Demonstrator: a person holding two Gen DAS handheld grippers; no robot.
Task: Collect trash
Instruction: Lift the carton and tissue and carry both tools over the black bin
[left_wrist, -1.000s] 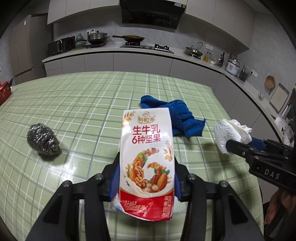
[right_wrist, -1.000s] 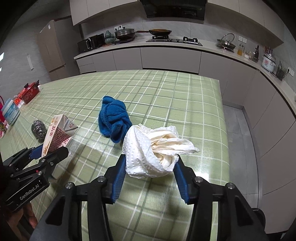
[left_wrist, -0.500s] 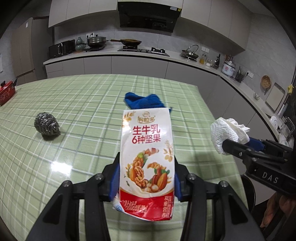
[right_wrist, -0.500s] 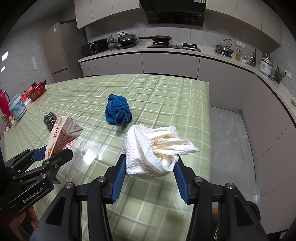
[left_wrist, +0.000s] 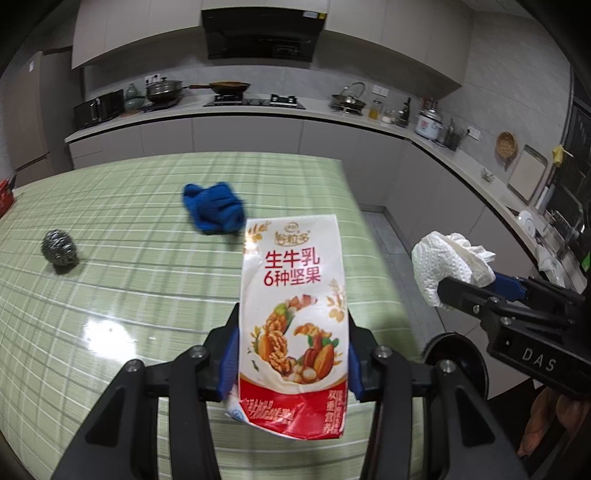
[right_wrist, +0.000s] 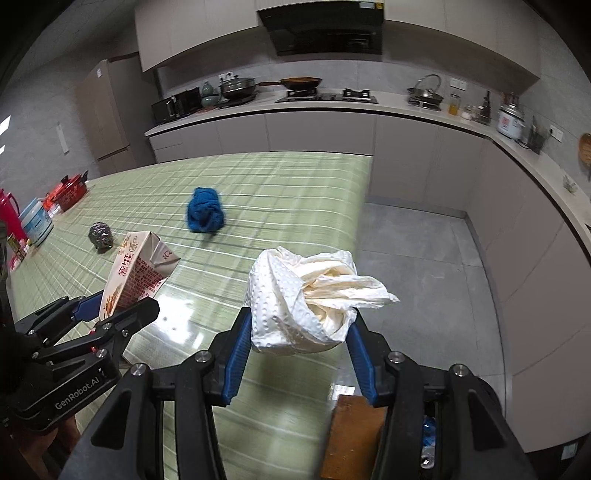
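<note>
My left gripper (left_wrist: 293, 363) is shut on a white and red milk carton (left_wrist: 293, 317) printed with nuts, held upright above the near edge of the green checked table (left_wrist: 129, 266). The same carton (right_wrist: 138, 271) shows at the left of the right wrist view. My right gripper (right_wrist: 299, 349) is shut on a crumpled white paper towel (right_wrist: 306, 295), held above the table's right corner. That paper towel (left_wrist: 448, 264) also appears at the right of the left wrist view.
A blue cloth (left_wrist: 214, 208) and a steel scouring ball (left_wrist: 59, 247) lie on the table. A black round bin (left_wrist: 458, 360) stands on the floor below the table's right edge. A wooden block (right_wrist: 354, 435) sits near the corner. Red and blue containers (right_wrist: 37, 221) line the far left.
Both grippers have drawn back toward the table's near right corner with their loads. The cloth and scouring ball now look farther away, and the floor and the bin have come into view.
</note>
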